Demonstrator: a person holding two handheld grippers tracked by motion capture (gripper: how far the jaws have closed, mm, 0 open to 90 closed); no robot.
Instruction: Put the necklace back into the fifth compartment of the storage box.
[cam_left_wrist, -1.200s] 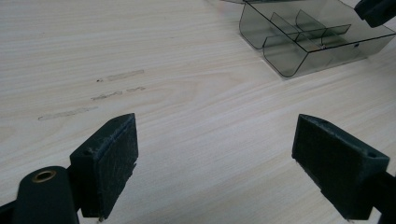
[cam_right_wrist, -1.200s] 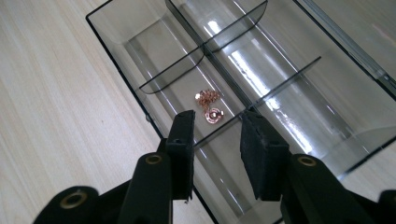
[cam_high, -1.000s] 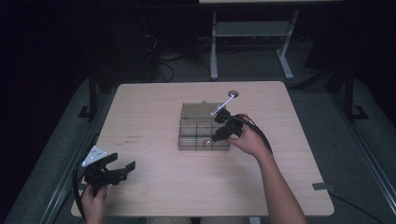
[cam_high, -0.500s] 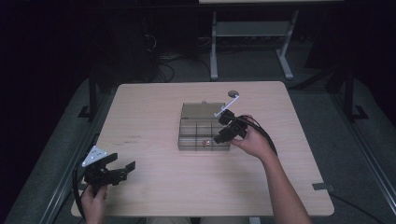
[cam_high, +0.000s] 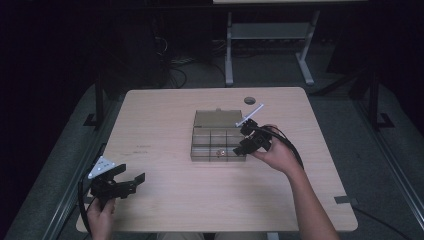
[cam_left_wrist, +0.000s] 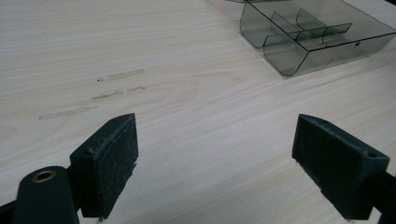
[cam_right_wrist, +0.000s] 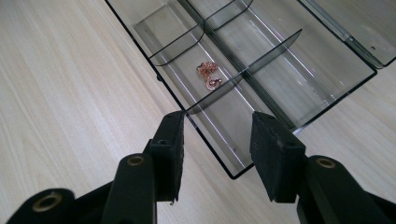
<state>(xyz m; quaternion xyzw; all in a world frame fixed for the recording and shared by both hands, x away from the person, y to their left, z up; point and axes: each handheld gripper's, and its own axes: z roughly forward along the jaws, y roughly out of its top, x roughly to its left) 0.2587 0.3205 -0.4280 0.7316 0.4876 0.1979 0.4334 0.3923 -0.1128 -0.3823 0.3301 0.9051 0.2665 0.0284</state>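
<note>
Over the clear organizer box (cam_right_wrist: 261, 70), right tool (cam_right_wrist: 217, 149) parted; left tool (cam_left_wrist: 215, 163) wide apart.

In your high view, your right hand (cam_high: 276, 154) is covering the rear of the right gripper (cam_high: 246, 141), which is itself overlapping the near right corner of the smoky plastic organizer box (cam_high: 218, 138), and the small coppery item (cam_high: 218, 151) in a near compartment is showing too small to identify. In your right gripper view, the same coppery item (cam_right_wrist: 208, 74) is looking like a tangle of rings or chain, but you cannot be telling which, while the picture's top edge is cutting off the box's far compartments. In your left gripper view, the picture's top edge is cropping the box (cam_left_wrist: 312, 35), and the bottom edge is cutting off both of the left gripper (cam_left_wrist: 229, 163) jaws.
</note>
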